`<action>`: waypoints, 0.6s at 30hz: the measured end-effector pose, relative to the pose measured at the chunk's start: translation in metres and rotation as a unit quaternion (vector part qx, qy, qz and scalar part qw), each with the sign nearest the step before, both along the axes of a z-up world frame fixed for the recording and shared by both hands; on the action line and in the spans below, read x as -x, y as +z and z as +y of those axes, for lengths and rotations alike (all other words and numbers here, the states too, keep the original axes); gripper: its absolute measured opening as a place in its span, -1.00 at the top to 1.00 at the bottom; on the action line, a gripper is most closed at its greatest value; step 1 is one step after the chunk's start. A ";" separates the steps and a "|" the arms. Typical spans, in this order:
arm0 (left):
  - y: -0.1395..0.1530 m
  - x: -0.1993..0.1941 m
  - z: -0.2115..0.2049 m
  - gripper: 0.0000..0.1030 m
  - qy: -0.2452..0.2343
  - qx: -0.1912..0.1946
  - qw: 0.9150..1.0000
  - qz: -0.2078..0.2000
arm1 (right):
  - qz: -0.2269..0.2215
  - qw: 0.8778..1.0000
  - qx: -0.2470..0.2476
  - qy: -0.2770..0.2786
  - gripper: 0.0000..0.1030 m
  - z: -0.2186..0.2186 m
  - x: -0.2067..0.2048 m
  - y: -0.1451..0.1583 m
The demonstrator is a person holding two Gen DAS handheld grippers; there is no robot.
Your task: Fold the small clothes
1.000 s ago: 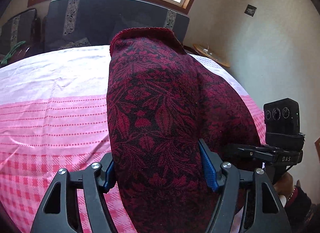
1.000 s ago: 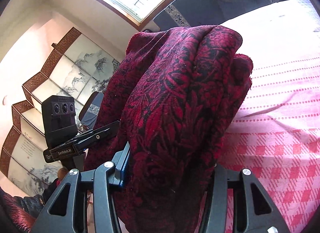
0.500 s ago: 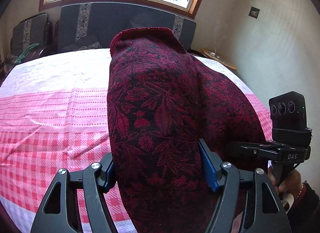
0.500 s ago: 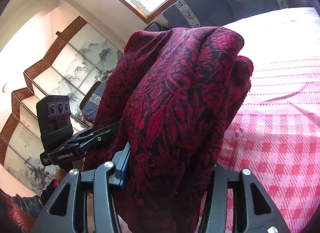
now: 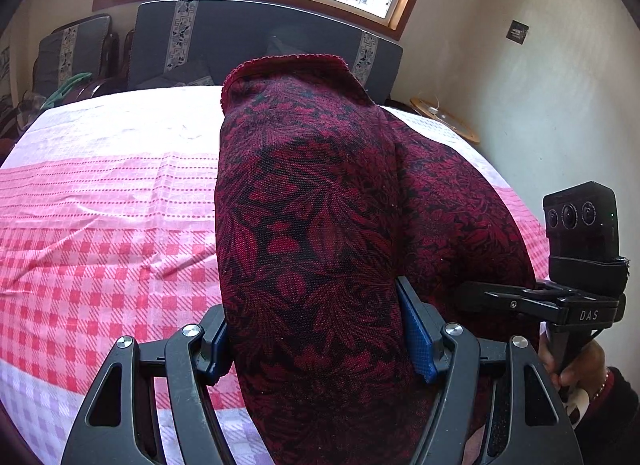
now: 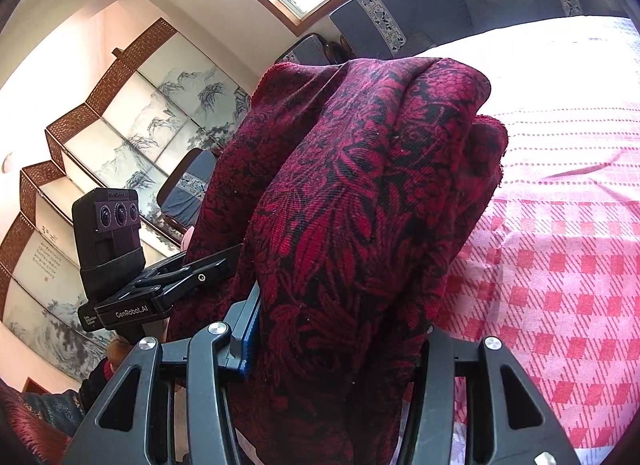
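A dark red garment (image 5: 312, 217) with a black leaf pattern hangs bunched between both grippers, lifted above the bed. My left gripper (image 5: 318, 339) is shut on a thick fold of it, blue pads pressed against the cloth on both sides. My right gripper (image 6: 340, 329) is shut on another bunched fold of the same garment (image 6: 360, 193). In the left wrist view the other gripper's black camera block (image 5: 580, 233) shows at the right edge, with a hand (image 5: 572, 365) under it. The fingertips of both grippers are hidden by the cloth.
A bed with a pink and white checked cover (image 5: 100, 225) lies below and ahead. A dark sofa (image 5: 240, 41) stands under a window behind it. A painted folding screen (image 6: 120, 125) stands on one side. A small round wooden table (image 5: 444, 121) sits by the wall.
Both grippers have drawn back along the bed with the garment still held. More of the checked cover and the bed's near edge now show.
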State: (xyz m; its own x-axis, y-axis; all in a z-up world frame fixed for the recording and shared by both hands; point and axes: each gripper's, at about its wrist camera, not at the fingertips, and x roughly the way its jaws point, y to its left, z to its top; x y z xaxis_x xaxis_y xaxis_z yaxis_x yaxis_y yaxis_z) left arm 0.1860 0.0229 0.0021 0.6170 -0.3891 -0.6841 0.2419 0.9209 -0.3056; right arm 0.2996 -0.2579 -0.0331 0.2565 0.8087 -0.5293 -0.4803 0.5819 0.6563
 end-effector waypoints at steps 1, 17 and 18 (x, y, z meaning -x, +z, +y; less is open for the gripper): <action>0.000 0.002 0.001 -0.35 0.001 0.001 1.000 0.000 | -0.001 1.000 0.000 0.001 0.11 0.000 -0.001 0.001; 0.003 0.012 0.008 -0.35 0.005 0.007 1.000 -0.012 | -0.018 1.000 0.004 0.004 0.11 -0.002 -0.008 0.001; 0.003 0.011 0.007 -0.35 0.004 0.007 1.000 -0.013 | -0.019 1.000 0.005 0.003 0.11 -0.002 -0.008 0.001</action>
